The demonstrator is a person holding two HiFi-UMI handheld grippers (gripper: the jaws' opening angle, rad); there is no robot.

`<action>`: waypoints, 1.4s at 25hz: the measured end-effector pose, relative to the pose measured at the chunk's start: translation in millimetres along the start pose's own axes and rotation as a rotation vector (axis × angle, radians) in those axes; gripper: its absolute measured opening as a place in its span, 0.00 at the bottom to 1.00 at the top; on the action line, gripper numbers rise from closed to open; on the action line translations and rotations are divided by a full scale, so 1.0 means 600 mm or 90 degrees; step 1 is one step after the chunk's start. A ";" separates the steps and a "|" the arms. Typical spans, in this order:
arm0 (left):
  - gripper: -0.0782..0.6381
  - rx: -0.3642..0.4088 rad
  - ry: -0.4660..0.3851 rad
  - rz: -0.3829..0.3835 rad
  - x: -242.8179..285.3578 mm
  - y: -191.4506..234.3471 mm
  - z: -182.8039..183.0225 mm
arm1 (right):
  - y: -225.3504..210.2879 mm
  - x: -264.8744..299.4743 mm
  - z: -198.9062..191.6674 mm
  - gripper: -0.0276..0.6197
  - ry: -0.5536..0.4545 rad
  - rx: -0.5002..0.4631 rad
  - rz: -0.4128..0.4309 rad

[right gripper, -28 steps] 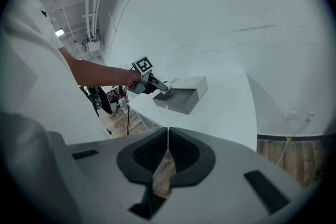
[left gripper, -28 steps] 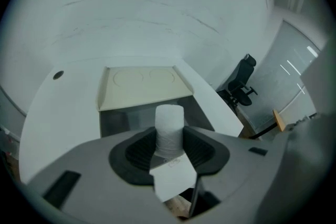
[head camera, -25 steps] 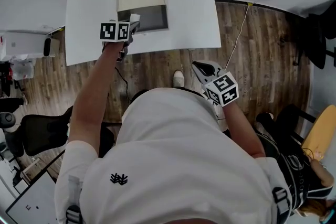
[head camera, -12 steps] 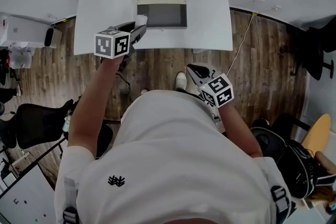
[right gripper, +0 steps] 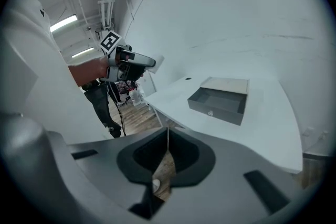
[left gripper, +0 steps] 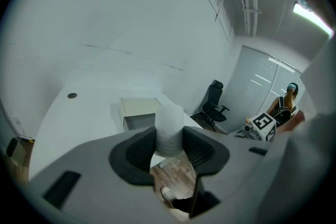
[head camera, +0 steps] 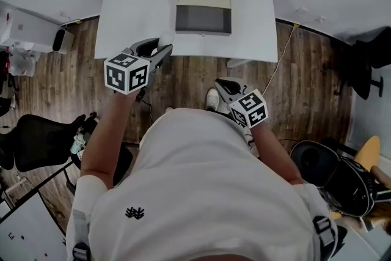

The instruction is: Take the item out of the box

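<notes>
No text, label, brand or number can be read anywhere.

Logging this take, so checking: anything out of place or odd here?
Nothing stands out. The box sits open and square on the table, looking empty; the left tongs grip the white item.

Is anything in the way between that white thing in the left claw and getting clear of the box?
Nothing visible. The white item is gripped between the left gripper's jaws, outside the box, near the table's front edge. The box lies open and looks empty; the right gripper hangs well back, shut.
</notes>
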State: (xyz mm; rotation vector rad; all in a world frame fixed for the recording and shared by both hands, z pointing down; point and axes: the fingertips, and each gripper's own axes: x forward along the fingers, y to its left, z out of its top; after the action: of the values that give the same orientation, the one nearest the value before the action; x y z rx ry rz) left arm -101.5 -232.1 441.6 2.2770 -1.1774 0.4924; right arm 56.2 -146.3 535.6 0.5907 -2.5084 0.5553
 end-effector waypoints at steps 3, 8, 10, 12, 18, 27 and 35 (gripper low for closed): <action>0.34 0.002 -0.021 -0.008 -0.038 -0.009 -0.008 | 0.020 0.007 -0.004 0.06 0.006 0.000 -0.004; 0.34 0.012 -0.059 -0.026 -0.117 -0.033 -0.036 | 0.075 0.021 -0.014 0.06 0.008 -0.008 -0.016; 0.34 0.015 -0.067 -0.031 -0.131 -0.042 -0.036 | 0.078 0.026 -0.013 0.06 0.010 -0.010 -0.018; 0.34 0.025 -0.072 -0.034 -0.145 -0.048 -0.037 | 0.080 0.032 -0.012 0.06 0.013 -0.011 -0.021; 0.34 0.044 -0.086 -0.041 -0.214 -0.051 -0.073 | 0.135 0.047 -0.008 0.06 0.012 -0.018 -0.029; 0.34 0.042 -0.087 -0.062 -0.233 -0.071 -0.095 | 0.161 0.049 0.000 0.06 0.001 -0.018 -0.032; 0.34 0.044 -0.103 -0.079 -0.271 -0.084 -0.119 | 0.197 0.049 -0.024 0.06 0.012 -0.017 -0.047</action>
State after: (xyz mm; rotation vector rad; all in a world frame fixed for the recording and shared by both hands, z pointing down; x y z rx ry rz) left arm -155.2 -61.4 397.0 2.4698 -1.0999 0.3109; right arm -20.8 -51.1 531.8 0.6629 -2.4619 0.4967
